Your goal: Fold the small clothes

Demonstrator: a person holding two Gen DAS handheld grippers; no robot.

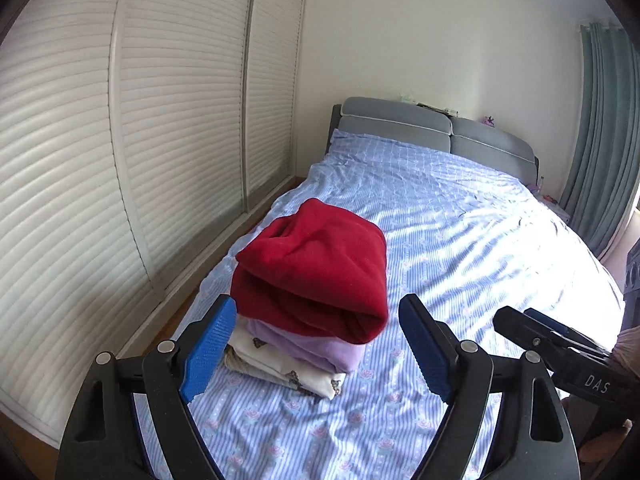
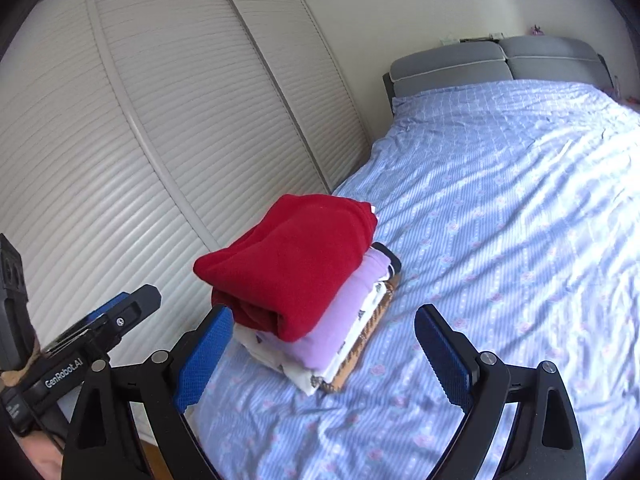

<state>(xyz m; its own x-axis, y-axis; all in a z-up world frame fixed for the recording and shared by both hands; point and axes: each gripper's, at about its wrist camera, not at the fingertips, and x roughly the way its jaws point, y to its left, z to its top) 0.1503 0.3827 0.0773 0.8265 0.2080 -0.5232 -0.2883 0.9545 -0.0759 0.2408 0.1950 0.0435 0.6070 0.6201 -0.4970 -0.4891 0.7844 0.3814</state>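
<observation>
A stack of folded clothes sits on the bed near its left edge. A folded red garment (image 1: pixel 320 264) lies on top, over a lilac one (image 1: pixel 316 350) and a white patterned one (image 1: pixel 292 374). The right wrist view shows the red garment (image 2: pixel 296 264), the lilac one (image 2: pixel 344 320), and a brown-edged piece (image 2: pixel 360 356) at the bottom. My left gripper (image 1: pixel 320 354) is open and empty, just short of the stack. My right gripper (image 2: pixel 324 360) is open and empty, also just before the stack. Each gripper shows in the other's view: the right (image 1: pixel 560 340), the left (image 2: pixel 100 320).
The bed has a blue flowered sheet (image 1: pixel 460 240) and a grey headboard (image 1: pixel 420 128). White louvred wardrobe doors (image 1: pixel 120 140) run along the left of the bed with a narrow floor gap. A green curtain (image 1: pixel 604 128) hangs at far right.
</observation>
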